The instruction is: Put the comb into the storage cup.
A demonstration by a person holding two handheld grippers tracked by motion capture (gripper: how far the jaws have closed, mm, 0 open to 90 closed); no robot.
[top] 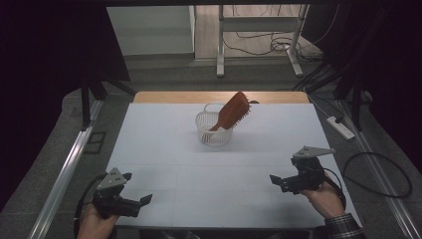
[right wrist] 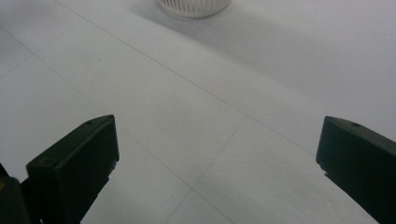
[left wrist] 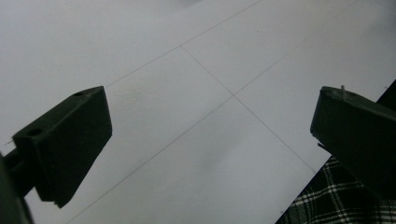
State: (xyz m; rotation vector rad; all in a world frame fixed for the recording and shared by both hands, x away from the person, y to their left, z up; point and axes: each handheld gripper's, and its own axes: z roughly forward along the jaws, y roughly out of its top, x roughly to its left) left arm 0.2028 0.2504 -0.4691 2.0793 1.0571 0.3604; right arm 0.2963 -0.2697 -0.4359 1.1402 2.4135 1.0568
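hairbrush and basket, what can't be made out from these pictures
- Hairbrush handle end, high view: sunk in the basket, hidden by its wall.
- Anything else in the basket: too small to tell.
- Basket, right gripper view: cut off by the top edge.

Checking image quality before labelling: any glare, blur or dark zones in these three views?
High view: dark surround, evenly lit white table, hairbrush and basket sharp, no glare. Left gripper view: table lines sharp, near fingers slightly soft. Right gripper view: soft shadow beside the basket, fingers dark with little detail.
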